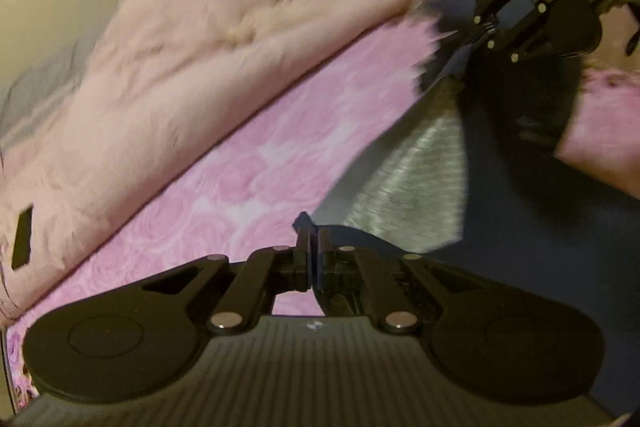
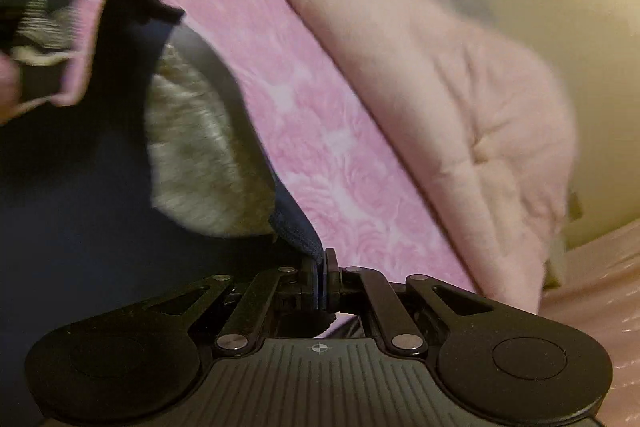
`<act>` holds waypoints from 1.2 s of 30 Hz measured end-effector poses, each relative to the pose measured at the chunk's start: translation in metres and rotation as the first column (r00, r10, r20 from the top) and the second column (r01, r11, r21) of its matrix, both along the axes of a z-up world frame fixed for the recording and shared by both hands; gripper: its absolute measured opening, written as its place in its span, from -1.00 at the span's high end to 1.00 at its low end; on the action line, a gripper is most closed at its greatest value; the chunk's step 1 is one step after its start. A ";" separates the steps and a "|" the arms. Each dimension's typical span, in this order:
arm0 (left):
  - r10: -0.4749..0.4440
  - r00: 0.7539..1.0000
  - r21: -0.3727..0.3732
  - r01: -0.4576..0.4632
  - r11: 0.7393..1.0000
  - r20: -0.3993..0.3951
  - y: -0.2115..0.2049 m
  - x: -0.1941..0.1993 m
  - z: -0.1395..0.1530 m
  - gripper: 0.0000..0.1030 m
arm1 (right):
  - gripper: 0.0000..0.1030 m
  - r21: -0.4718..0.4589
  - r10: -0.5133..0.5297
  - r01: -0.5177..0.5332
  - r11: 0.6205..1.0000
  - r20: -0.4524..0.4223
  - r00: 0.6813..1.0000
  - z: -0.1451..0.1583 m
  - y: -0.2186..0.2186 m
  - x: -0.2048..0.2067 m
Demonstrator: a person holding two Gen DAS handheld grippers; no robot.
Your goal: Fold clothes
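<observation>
Navy garment point(image 2: 72, 187) stretched between both pinching grippers point(image 2: 320, 263).

The garment point(image 2: 60, 187) is dark navy with a grey, faintly striped lining point(image 2: 200, 155). Beside it, the bed sheet point(image 1: 240, 163) is bright pink with a rose pattern. Beyond the sheet, the quilt point(image 1: 168, 43) is pale pink. Both tongs point(image 1: 314, 251) are black.

Both matte-black two-finger grippers — left point(image 1: 314, 247), right point(image 2: 323, 267) — share silver pivot screws, round side discs and ribbed grey bodies bearing small crosshair marks.
</observation>
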State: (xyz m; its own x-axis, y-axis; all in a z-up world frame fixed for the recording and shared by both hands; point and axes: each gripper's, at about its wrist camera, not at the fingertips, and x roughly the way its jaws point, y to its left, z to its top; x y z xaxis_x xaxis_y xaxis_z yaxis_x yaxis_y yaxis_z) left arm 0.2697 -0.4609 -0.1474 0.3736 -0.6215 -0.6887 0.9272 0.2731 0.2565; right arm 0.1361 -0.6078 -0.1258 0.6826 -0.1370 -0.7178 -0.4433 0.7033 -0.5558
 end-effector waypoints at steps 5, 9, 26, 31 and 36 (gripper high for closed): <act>-0.156 0.981 0.077 0.165 0.983 -0.112 0.050 -0.128 -0.018 0.98 | 1.00 0.008 0.103 -0.102 0.995 -0.061 0.993 -0.020 0.031 -0.189; -0.269 0.940 0.126 0.299 0.946 -0.210 0.090 -0.230 -0.033 0.98 | 1.00 0.034 0.083 -0.077 0.996 -0.252 0.964 -0.069 0.060 -0.296; -0.225 0.958 0.311 0.271 0.911 -0.178 0.147 -0.411 -0.094 0.99 | 1.00 0.067 0.202 -0.191 0.979 -0.257 0.945 -0.132 0.068 -0.392; -0.238 0.962 0.343 0.270 0.900 -0.131 0.146 -0.428 -0.101 1.00 | 1.00 0.046 0.208 -0.202 0.978 -0.256 0.944 -0.145 0.066 -0.406; -0.247 0.964 0.374 0.267 0.888 -0.103 0.148 -0.443 -0.105 1.00 | 1.00 0.024 0.204 -0.205 0.979 -0.255 0.945 -0.158 0.073 -0.418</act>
